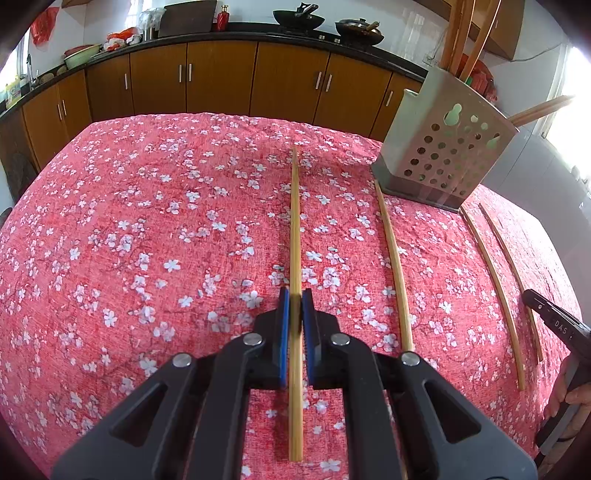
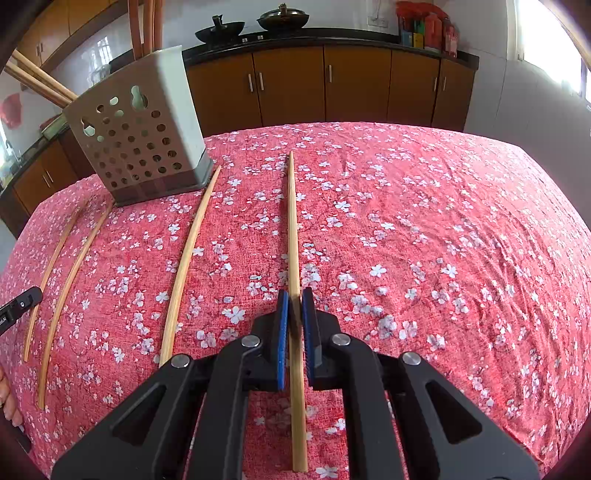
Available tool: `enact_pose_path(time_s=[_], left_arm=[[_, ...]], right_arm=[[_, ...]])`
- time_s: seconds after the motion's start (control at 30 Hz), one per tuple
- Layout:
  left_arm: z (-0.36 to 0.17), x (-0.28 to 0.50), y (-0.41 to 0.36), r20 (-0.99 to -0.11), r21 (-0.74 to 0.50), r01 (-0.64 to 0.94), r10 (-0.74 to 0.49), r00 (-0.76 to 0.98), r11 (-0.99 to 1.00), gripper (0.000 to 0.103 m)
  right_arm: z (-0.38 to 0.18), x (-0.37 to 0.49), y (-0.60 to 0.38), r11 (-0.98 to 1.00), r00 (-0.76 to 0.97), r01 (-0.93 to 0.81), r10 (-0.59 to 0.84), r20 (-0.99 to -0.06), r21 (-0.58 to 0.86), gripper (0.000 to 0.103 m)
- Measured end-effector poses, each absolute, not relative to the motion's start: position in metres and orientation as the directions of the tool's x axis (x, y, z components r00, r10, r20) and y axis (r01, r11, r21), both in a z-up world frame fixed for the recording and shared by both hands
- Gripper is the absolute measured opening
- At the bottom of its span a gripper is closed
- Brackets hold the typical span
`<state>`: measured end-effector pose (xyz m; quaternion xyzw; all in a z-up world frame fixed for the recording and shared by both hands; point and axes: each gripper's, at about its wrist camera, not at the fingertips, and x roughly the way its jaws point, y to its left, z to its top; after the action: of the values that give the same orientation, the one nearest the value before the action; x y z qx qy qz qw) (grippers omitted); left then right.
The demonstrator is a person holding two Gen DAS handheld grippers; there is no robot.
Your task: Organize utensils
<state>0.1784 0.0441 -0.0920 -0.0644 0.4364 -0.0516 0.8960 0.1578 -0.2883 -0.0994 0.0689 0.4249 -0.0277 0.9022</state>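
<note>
We judge the job partly done: several chopsticks stand in the holder (image 1: 448, 147); our left gripper (image 1: 295, 306) and right gripper (image 2: 295, 306) each pinch one chopstick (image 1: 295, 229) (image 2: 293, 229) lying on the tablecloth (image 1: 147, 221); two more (image 2: 188, 258) lie between them.

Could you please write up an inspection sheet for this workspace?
Surface: red floral cloth, wrinkled.
Job's things: four chopsticks lie side by side; the left chopstick and right chopstick are gripped, the middle two lie free. The holder stands upright with more chopsticks inside.
Clutter: nothing seen.
Grippers: left gripper and right gripper are each closed on a chopstick.
Cables: nothing seen.
Surroundings: cabinets, woks on the counter.
</note>
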Motion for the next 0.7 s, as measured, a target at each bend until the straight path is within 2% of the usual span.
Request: enact_pose_path(time_s=[0.7], left_arm=[[-0.0923, 0.1789, 0.0443, -0.775, -0.164, 0.036, -0.151, 0.614, 0.986, 0.009]], right_arm=[[-0.0987, 0.1574, -0.2873, 0.989, 0.637, 0.109, 0.008, -0.771, 0.101, 0.009]])
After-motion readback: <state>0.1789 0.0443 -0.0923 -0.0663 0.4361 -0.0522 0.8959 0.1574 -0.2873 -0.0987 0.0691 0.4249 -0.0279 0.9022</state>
